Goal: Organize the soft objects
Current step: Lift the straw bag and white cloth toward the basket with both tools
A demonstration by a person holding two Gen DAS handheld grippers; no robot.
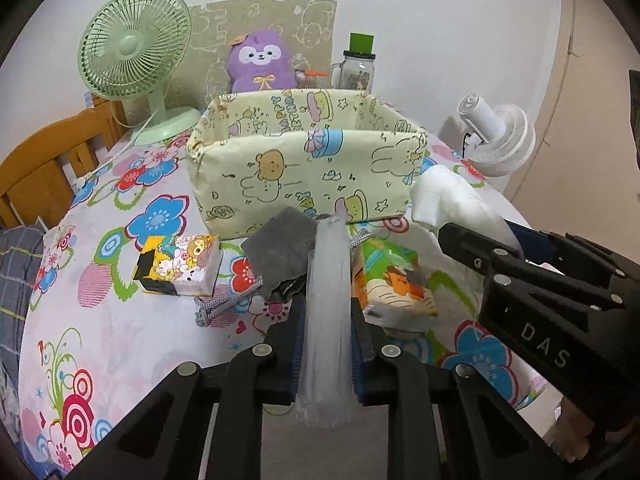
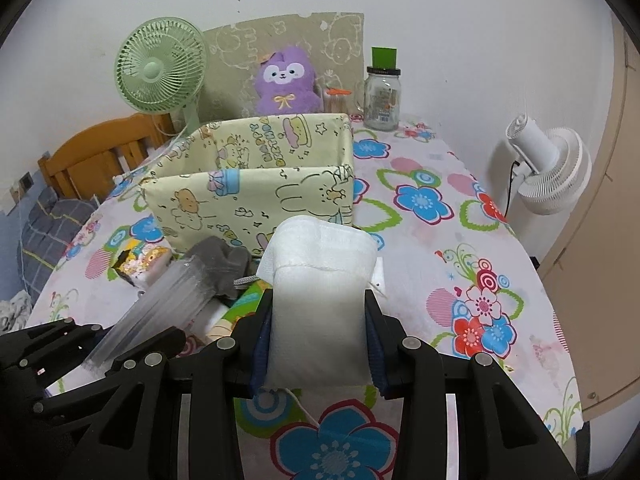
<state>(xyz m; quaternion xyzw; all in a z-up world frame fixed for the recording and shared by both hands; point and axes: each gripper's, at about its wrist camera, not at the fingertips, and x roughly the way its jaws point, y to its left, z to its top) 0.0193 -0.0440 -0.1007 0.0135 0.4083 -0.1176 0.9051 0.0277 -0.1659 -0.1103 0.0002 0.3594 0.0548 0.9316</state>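
A yellow cartoon-print fabric box (image 1: 304, 168) (image 2: 256, 196) stands on the flowered table, split into two compartments. My left gripper (image 1: 326, 312) is shut on a clear plastic packet (image 1: 326, 300) (image 2: 160, 304), held above the table just before the box. My right gripper (image 2: 318, 332) (image 1: 552, 280) is shut on a white padded pouch (image 2: 320, 280) (image 1: 448, 196), to the right of the left one. On the table below lie a grey drawstring pouch (image 1: 280, 248) (image 2: 224, 258), a cartoon tissue pack (image 1: 188, 264) and a green-orange tissue pack (image 1: 394, 280).
A green desk fan (image 1: 132, 52) (image 2: 160, 68), a purple plush toy (image 1: 260, 60) (image 2: 286, 80) and a glass jar with green lid (image 1: 358, 68) (image 2: 382, 96) stand behind the box. A white fan (image 1: 496, 136) (image 2: 548, 168) is right of the table. A wooden chair (image 1: 48, 160) is left.
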